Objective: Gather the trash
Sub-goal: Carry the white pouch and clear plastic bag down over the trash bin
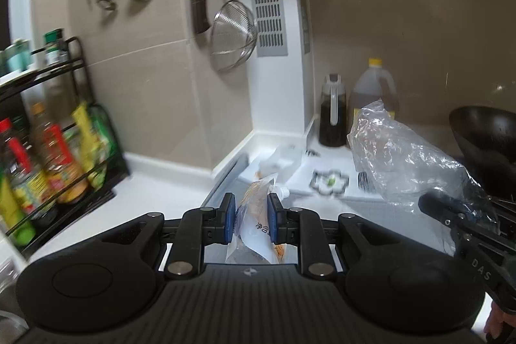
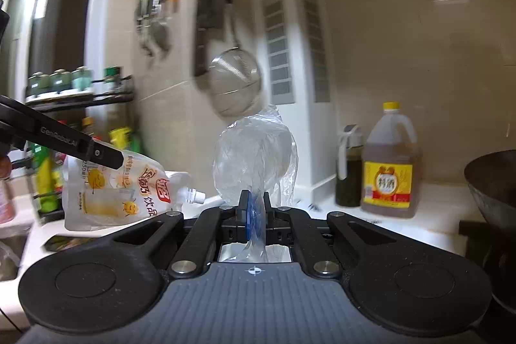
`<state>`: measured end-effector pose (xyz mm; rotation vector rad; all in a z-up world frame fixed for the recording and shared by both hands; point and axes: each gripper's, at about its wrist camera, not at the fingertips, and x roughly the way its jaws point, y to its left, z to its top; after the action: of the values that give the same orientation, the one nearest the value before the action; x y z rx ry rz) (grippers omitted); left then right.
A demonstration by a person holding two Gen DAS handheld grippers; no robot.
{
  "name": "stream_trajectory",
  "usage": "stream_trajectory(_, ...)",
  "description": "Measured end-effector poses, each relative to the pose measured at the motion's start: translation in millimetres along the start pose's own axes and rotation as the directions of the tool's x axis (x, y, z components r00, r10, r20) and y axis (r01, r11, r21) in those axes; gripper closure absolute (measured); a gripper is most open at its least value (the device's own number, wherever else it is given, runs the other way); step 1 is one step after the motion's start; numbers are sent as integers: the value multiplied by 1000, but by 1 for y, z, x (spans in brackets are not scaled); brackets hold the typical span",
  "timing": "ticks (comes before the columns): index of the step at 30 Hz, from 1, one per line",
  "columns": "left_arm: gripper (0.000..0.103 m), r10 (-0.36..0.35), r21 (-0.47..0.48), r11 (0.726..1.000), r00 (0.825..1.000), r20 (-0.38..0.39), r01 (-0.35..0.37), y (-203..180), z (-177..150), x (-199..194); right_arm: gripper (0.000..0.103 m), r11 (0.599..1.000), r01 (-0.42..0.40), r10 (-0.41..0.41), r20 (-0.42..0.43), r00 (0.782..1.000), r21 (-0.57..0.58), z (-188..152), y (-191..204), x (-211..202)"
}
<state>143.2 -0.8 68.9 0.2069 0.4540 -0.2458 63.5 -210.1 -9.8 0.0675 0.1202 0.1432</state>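
My left gripper (image 1: 251, 220) is shut on an empty drink pouch (image 1: 254, 224), white with orange print and a screw spout; the same drink pouch (image 2: 116, 192) hangs at the left of the right wrist view, pinched by the left gripper (image 2: 109, 158). My right gripper (image 2: 255, 216) is shut on a crumpled clear plastic bag (image 2: 254, 160) that stands up above its fingers. In the left wrist view that plastic bag (image 1: 403, 157) is held aloft at the right by the right gripper (image 1: 441, 210). Both items are lifted off the white counter (image 1: 154, 192).
A black spice rack (image 1: 58, 150) with bottles stands at the left. An oil jug (image 2: 388, 166) and a dark sauce dispenser (image 2: 348, 170) sit in the corner. A black wok (image 2: 493, 182) is at the right. Strainers (image 1: 233, 34) and utensils hang on the tiled wall. Small scraps (image 1: 330, 182) lie on the counter.
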Motion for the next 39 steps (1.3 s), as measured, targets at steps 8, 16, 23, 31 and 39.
stream_trajectory(8,80,41,-34,998,998,-41,-43,9,-63,-81,98,994,-101,96,-102,990,-39,-30,48,-66)
stream_trajectory(16,80,61,-87,994,993,-98,-70,15,-122,-133,98,983,-170,152,-230,961,-63,-72,86,-111)
stream_trajectory(23,80,78,-108,989,983,-167,-97,20,-166,-157,98,974,-213,179,-310,934,-79,-102,114,-139)
stream_trajectory(31,80,112,-115,983,964,-241,-143,18,-217,-165,98,966,-236,181,-376,909,-105,-127,133,-157)
stream_trajectory(39,80,107,-119,982,953,-282,-145,8,-247,-166,98,960,-251,173,-437,883,-127,-148,144,-162)
